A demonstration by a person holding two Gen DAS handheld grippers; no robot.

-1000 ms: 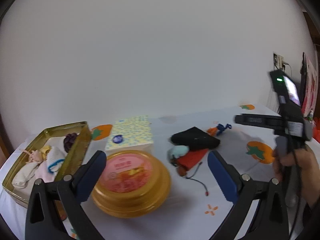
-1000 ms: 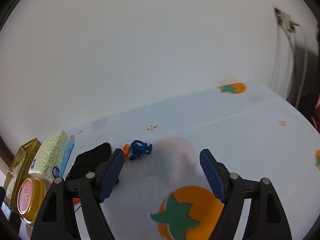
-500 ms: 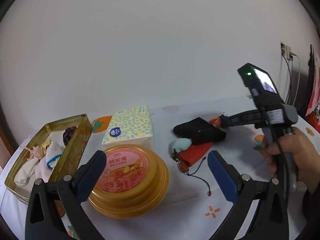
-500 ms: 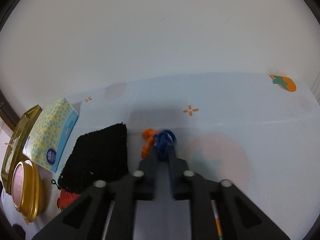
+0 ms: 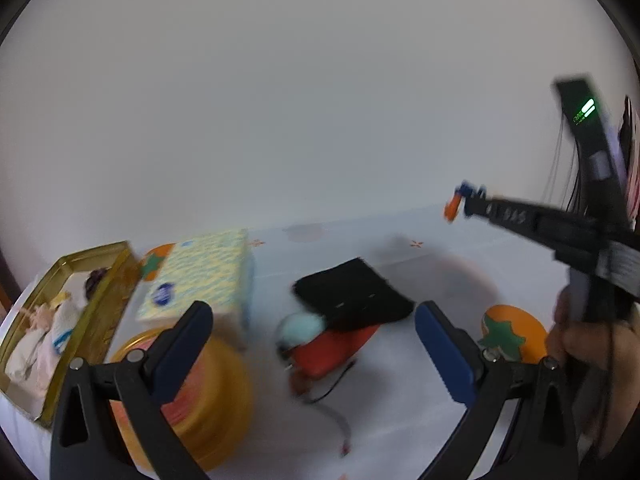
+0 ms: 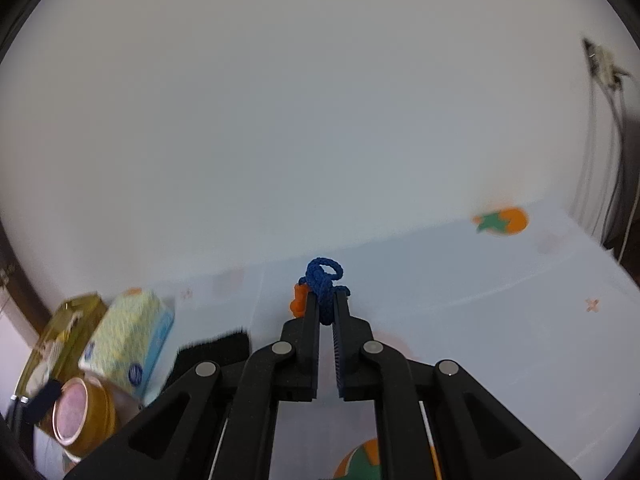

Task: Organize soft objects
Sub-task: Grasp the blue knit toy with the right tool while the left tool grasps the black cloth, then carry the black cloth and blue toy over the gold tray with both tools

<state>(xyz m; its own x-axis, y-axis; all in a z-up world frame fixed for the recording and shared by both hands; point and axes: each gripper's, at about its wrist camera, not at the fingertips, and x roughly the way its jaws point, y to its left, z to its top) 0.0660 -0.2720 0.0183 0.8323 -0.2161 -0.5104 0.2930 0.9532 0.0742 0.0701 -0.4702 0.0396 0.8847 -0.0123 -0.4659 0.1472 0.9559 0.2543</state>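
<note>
My right gripper [image 6: 327, 300] is shut on a blue knotted cord with an orange piece [image 6: 322, 280] and holds it lifted above the table; in the left wrist view that same blue and orange cord [image 5: 458, 198] hangs at the tip of the right gripper [image 5: 470, 204]. My left gripper [image 5: 312, 328] is open with nothing between its fingers, above a black cloth [image 5: 352, 294], a red pouch [image 5: 332, 346] and a pale teal pompom [image 5: 300, 326]. A gold tin [image 5: 100, 300] at the left holds small soft dolls and fabrics.
A yellow-patterned tissue box [image 5: 200, 276] and a round amber lidded container [image 5: 192, 396] sit between the tin and the cloth. The white tablecloth [image 6: 500, 320] has orange fruit prints. A person's hand [image 5: 580, 344] holds the right gripper. Cables hang on the wall at the right.
The right gripper closed on the blue and orange cord and raised it off the table. The left gripper shifted sideways, so the objects now look closer and blurred.
</note>
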